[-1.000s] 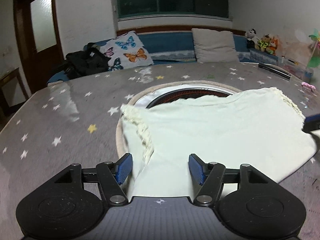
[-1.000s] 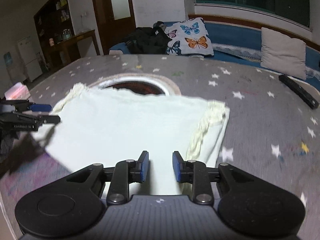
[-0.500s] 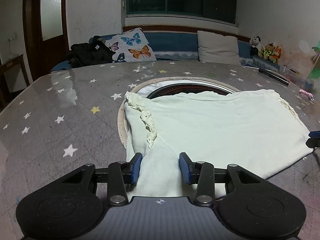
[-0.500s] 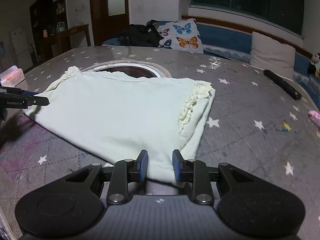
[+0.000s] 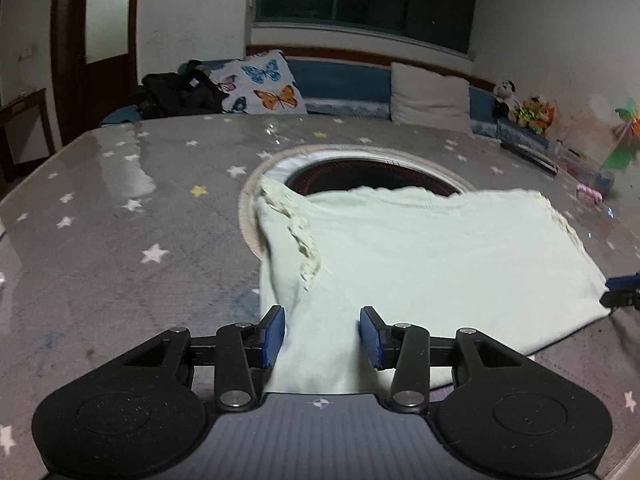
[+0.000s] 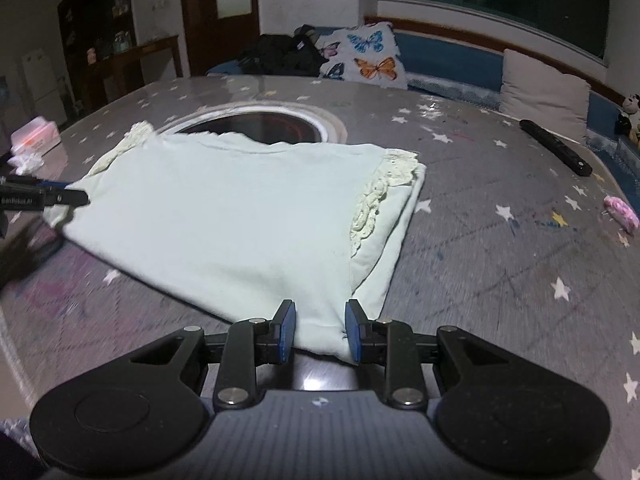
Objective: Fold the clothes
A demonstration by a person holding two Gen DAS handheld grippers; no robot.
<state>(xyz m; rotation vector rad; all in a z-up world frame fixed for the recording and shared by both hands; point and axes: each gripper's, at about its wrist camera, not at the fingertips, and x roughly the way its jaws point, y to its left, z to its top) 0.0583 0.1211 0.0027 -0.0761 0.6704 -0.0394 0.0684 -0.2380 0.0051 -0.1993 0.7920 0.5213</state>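
Left wrist view: pale green cotton garment with lace-trimmed sleeves (image 5: 420, 256) lies flat on grey star-print table (image 5: 120, 208), partly over round opening at 12 o'clock. Left gripper (image 5: 322, 338) & right gripper (image 6: 320, 330) have fingers apart, straddling near hem corners, not clamped. Sleeves look folded in; next fold prob. needs both closing on hem.

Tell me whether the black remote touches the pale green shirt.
Apart. The right wrist view shows bare star-print tablecloth between the remote and the shirt.
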